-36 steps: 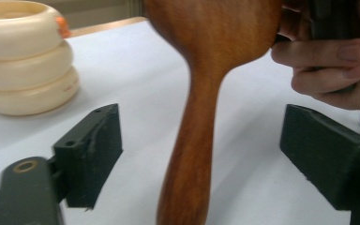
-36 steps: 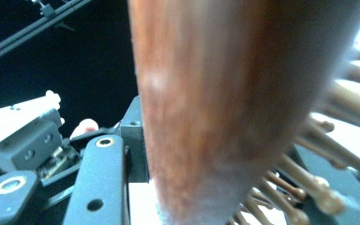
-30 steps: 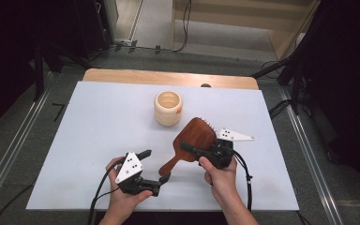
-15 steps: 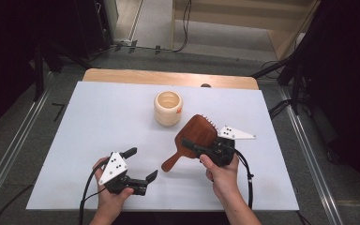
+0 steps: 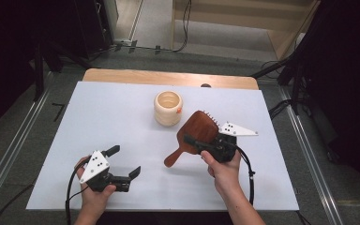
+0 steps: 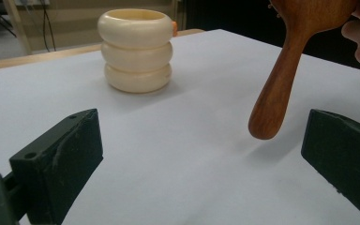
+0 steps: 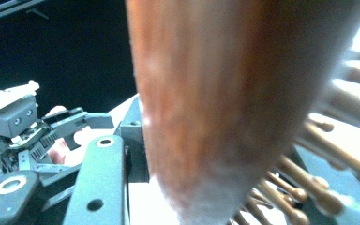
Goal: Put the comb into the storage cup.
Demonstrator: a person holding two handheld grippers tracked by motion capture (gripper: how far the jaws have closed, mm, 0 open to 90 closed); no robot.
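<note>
A brown wooden hairbrush [image 5: 200, 127] hangs tilted above the white board, its handle pointing down and to the left, bristles facing away. My right gripper [image 5: 194, 141] is shut on the brush's head; in the right gripper view the wood [image 7: 215, 93] fills the space between the jaws, with the bristle pins [image 7: 309, 187] at the right. My left gripper [image 5: 125, 161] stands open near the front left, apart from the brush, with nothing between its fingers. In the left gripper view the handle's tip [image 6: 267, 126] hovers just inside the right jaw, touching neither.
A cream ribbed cup [image 5: 168, 108] stands upright behind the middle of the white board [image 5: 98, 117]; it is also in the left gripper view [image 6: 135, 51]. A wooden tabletop edge [image 5: 168, 77] runs along the back. Dark floor and cables surround the table.
My left gripper has drawn back to the left, away from the brush handle's tip where its jaws stood a second ago. The right gripper and brush have stayed put.
</note>
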